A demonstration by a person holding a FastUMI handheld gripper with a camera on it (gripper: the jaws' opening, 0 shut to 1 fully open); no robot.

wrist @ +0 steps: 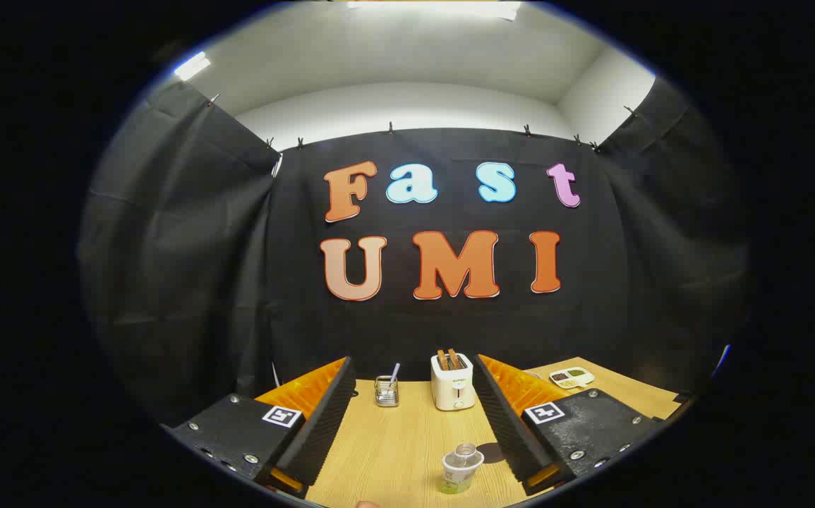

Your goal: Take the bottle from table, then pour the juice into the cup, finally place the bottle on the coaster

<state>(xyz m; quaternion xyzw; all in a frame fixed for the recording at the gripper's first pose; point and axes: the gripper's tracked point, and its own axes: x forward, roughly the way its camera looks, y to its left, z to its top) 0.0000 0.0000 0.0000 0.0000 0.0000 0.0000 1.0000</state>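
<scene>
Bottle (461, 467) stands between the spread gripper (414, 395) fingers, apparently untouched.

Matt wood-grain table (393, 451), clear plastic bottle (461, 467), glossy toaster (453, 384)

Recording booth, black cloth walls (181, 268) clipped up, wooden table (393, 444), toaster (453, 381), white ceiling

A light wooden table (393, 451) is carrying a white toaster (453, 384) at its far edge. Just left of the toaster a small wire basket (387, 391) is standing; right of it a white tray (571, 377) is lying; nearer than the toaster a clear bottle (461, 468) is standing upright, a dark round coaster (493, 452) lying just beside it.
</scene>
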